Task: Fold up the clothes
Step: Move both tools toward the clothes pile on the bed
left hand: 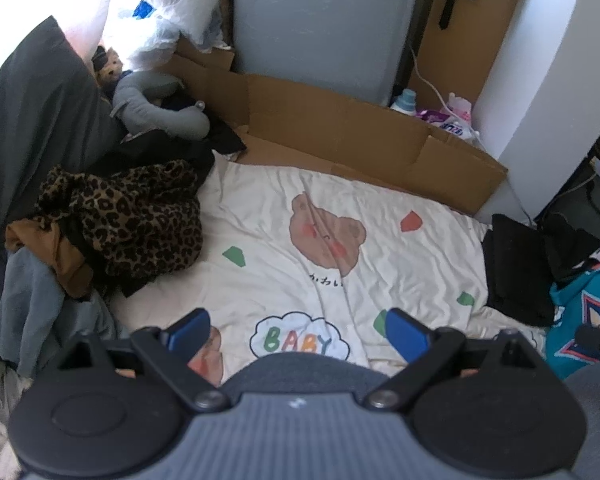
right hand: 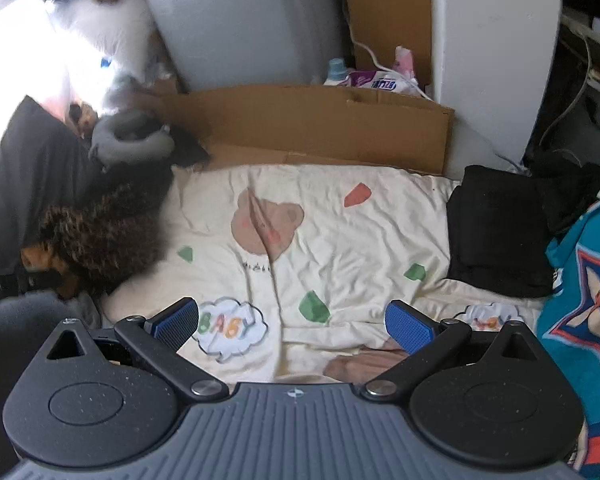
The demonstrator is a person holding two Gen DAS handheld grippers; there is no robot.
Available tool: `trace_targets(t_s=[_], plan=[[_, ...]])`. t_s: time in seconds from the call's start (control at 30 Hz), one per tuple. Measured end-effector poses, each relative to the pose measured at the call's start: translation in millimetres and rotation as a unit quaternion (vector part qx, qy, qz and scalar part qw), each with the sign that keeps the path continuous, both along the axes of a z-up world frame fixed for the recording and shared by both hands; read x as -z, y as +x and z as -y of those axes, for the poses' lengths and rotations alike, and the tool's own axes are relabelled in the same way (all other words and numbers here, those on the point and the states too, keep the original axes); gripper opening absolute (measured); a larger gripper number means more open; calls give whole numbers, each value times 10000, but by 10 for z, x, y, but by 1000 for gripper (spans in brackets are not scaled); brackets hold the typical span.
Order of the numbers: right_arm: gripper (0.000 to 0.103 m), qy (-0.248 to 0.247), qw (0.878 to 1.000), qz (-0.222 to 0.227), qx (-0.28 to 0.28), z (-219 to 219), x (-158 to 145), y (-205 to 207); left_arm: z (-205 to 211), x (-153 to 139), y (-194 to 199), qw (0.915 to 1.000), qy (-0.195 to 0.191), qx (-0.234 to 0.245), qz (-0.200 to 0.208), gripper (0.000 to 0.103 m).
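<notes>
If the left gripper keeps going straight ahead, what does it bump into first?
Probably the cream bedsheet with bear prints. The open left gripper hangs over it holding nothing, though depth is unclear.

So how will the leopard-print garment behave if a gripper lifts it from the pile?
The leopard-print garment lies crumpled in soft folds, so it will likely hang floppy and drape. It is tangled with a brown garment, so that may drag along. Both the left gripper and right gripper are open and empty.

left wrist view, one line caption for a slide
Open left gripper hovers over a bear-print quilt, leopard-print garment heaped left, folded black clothes right.
</notes>
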State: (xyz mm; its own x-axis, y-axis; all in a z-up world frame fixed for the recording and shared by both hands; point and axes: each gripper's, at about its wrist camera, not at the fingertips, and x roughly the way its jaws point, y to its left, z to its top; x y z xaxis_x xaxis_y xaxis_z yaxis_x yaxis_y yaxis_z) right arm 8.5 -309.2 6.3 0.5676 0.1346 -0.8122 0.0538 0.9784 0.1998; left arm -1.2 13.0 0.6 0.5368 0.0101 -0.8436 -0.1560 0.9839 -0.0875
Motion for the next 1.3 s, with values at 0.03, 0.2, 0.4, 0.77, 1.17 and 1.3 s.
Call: trace_targets(t_s=[0.03,0.2,0.4,0.77,1.17,1.3], plan=[[102,-21,10000,-12,-45,-18,-8,10,-4,-2,10,10000,-16,15,-15,97],[103,65,10000,-62,-5,-61,-15,66,-17,-17,33,10000,-77,-10,-34,98],[103,-35,10000,-9,-55,-162,-90,137,-175,-71,25,9998,-121,-126,-37,99],[103,120,9999,51,-105,-372,-83,352,-467,-339,69,9991,213,-312,189,100],[103,61,9998,203,-26,-519,-3,767,-863,-278,297,9985,314,-390,211,100],[103,55,9997,236,-22,-558,107,902,-1047,-184,384,9981,310,-518,154,100]])
